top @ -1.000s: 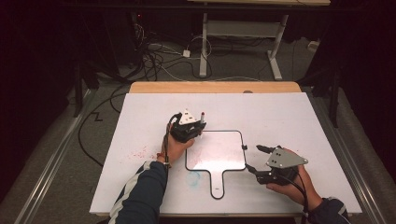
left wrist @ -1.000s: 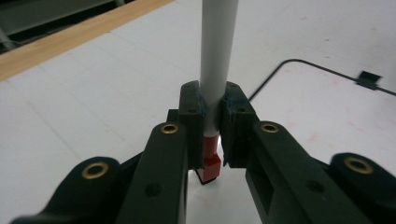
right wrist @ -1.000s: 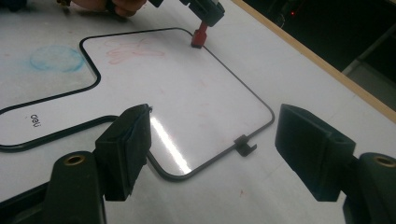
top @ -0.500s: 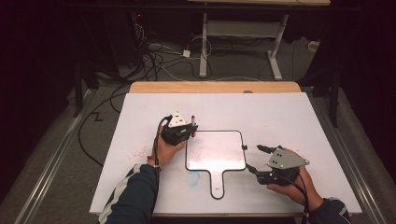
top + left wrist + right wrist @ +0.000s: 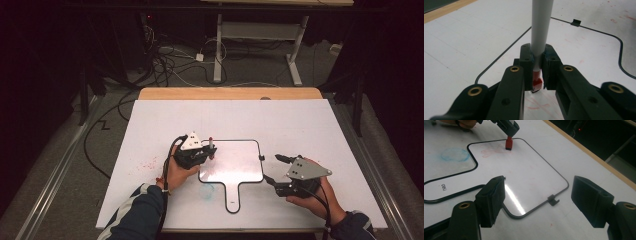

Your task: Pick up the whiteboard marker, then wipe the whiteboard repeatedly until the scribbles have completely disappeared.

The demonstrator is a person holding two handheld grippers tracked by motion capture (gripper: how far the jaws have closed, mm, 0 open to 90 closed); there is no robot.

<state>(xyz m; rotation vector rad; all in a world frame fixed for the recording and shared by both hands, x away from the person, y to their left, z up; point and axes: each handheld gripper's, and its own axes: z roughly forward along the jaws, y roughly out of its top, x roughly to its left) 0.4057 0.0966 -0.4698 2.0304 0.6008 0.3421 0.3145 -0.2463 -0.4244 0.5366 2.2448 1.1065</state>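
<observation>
Surface: white table top point(image 5: 310, 125) with a wooden edge along its far side; faint red specks at centre left.
Board: small handled whiteboard point(image 5: 235, 162) at lower centre, with pale red smears.
Left gripper point(image 5: 194, 150): clenched on a grey marker point(image 5: 541, 27), red tip on the board's upper-left corner.
Right gripper point(image 5: 280, 170): jaws released, at the board's right edge.
Room: dark floor, cables point(image 5: 165, 55), desk legs point(image 5: 295, 50) at top.

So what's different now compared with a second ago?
The left gripper, shut on a marker, slid toward the person along the whiteboard's left edge, its red tip at the board. The right gripper stayed open beside the board's right edge, and the board did not move.
</observation>
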